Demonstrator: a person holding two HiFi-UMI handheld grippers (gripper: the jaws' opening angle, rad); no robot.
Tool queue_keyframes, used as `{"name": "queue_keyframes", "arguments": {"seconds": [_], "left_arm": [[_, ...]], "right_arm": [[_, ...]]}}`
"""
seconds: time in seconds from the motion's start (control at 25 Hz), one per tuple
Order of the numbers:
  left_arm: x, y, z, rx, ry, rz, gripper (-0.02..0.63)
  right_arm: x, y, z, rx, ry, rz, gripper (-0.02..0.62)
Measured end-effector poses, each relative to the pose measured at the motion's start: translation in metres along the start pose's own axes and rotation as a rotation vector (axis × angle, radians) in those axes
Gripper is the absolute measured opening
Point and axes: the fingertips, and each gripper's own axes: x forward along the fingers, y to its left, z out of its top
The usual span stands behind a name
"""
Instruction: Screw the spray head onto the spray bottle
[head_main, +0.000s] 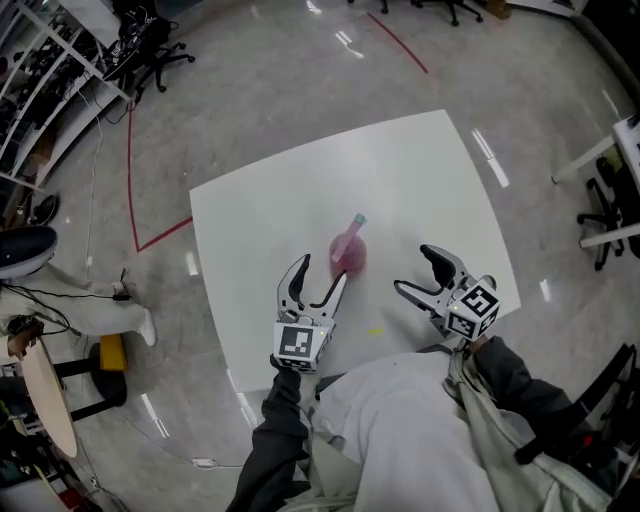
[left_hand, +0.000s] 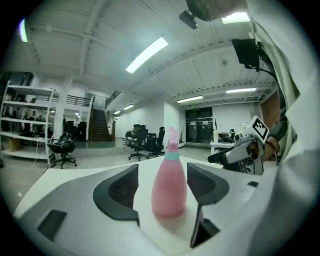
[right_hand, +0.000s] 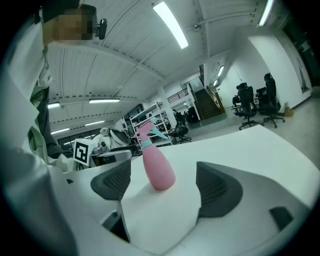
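A pink spray bottle (head_main: 347, 252) stands upright on the white table (head_main: 400, 170), with its pink and teal spray head (head_main: 358, 220) on its neck. My left gripper (head_main: 322, 270) is open just short of the bottle on the near left. In the left gripper view the bottle (left_hand: 169, 187) sits centred between the jaw tips, with a gap on each side and nothing touching. My right gripper (head_main: 414, 268) is open a little to the right of the bottle and holds nothing. In the right gripper view the bottle (right_hand: 157, 167) stands ahead of the jaws.
The table's near edge is close to the person's body. Grey floor with red tape lines (head_main: 130, 180) surrounds the table. Shelving (head_main: 40, 90) and office chairs (head_main: 150, 50) stand at the far left, and another desk (head_main: 625, 140) is at the right.
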Motion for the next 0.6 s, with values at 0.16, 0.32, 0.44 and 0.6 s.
{"name": "queue_keyframes", "arguments": {"seconds": [0.16, 0.32, 0.44, 0.6], "left_arm": [[-0.045, 0.008, -0.028, -0.135, 0.032, 0.186, 0.072], [-0.071, 0.019, -0.049, -0.301, 0.021, 0.323, 0.005], [-0.072, 0.014, -0.049, -0.319, 0.031, 0.318, 0.005], [-0.068, 0.006, -0.039, -0.253, 0.043, 0.274, 0.005]], "right_arm": [[0.006, 0.016, -0.016, 0.041, 0.041, 0.107, 0.402], [0.024, 0.055, -0.023, -0.043, 0.086, 0.213, 0.402], [0.036, 0.083, -0.02, -0.114, 0.12, 0.26, 0.402], [0.037, 0.084, -0.002, -0.111, 0.065, 0.174, 0.159]]}}
